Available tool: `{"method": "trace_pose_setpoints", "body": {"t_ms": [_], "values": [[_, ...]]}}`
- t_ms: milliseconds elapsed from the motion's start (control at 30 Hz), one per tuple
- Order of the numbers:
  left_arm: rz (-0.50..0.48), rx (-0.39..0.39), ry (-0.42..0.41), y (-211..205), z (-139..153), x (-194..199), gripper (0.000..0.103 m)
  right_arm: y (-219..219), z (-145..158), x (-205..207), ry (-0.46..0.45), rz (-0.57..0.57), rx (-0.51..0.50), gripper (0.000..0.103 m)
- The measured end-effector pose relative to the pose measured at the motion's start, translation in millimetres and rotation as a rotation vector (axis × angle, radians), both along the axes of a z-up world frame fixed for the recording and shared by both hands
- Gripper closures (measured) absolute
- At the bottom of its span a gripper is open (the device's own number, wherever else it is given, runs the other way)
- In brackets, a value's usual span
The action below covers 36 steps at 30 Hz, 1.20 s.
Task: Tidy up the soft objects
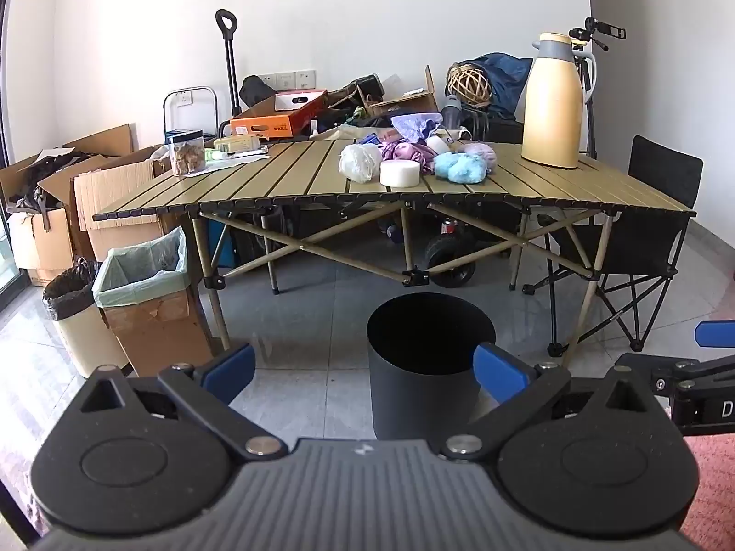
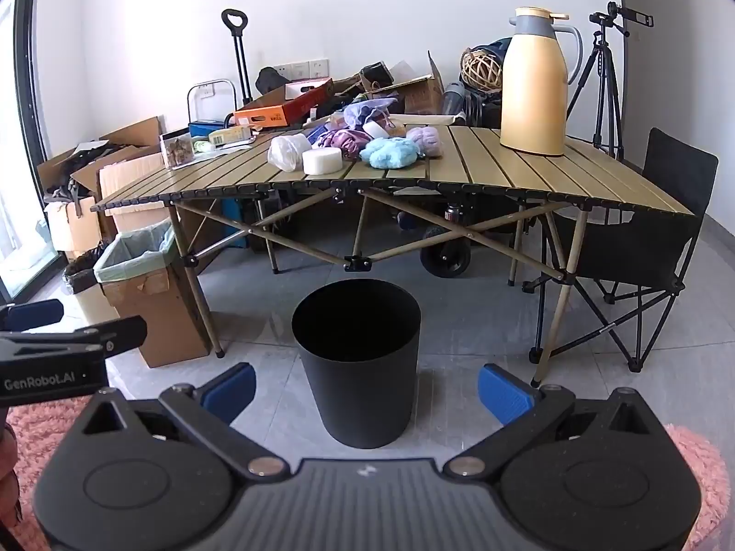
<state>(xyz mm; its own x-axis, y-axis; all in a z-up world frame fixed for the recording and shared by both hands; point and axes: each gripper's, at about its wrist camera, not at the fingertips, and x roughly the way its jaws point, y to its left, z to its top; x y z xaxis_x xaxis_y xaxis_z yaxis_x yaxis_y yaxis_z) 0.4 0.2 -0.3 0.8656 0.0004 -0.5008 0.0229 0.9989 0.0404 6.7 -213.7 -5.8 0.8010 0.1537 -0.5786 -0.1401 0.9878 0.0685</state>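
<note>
**Both grippers wide open, nothing held**

Reads "GenRobot.AI" on left gripper (image 2: 41, 353), seen far left. Soft pile (image 1: 413, 156) mid-table (image 1: 257, 183): white yarn, white roll, purple cloth, fluffy blue and lilac balls. Black bin (image 2: 356, 367) below on floor, inside too dark. Right gripper (image 2: 365, 390) empty too.

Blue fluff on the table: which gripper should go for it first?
Right, probably, narrowly. Both grippers are open, empty and far back, but the blue fluff sits nearer centre between the right gripper's fingers than the left's.
</note>
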Motion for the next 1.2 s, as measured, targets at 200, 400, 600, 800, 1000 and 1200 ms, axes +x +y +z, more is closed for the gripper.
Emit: {"method": "trace_pose_setpoints", "body": {"t_ms": [200, 400, 600, 800, 1000, 1200], "values": [[-0.002, 0.006, -0.003, -1.5, 1.8, -1.1, 0.000, 0.2, -1.1, -0.8, 0.003, 0.005, 0.004, 0.000], [-0.005, 0.003, -0.007, -1.2, 3.2, -1.4, 0.000, -3.5, 1.1, 0.4, -0.003, 0.000, 0.007, 0.000], [-0.006, 0.005, -0.009, -0.6, 4.3, -2.8, 0.000, -3.5, 1.4, -4.7, -0.009, -0.004, 0.019, 0.000], [-0.006, 0.007, -0.010, -1.7, 4.0, -3.0, 0.000, -2.9, 0.6, -5.8, -0.011, -0.001, 0.021, 0.000], [-0.006, 0.007, -0.010, -1.4, 4.2, -0.7, 0.000, -1.3, 2.3, -7.2, -0.012, 0.003, 0.020, 0.000], [-0.006, 0.007, -0.011, -1.7, 4.2, -0.8, 0.000, -1.1, 2.6, -6.7, -0.014, 0.005, 0.019, 0.000]]}}
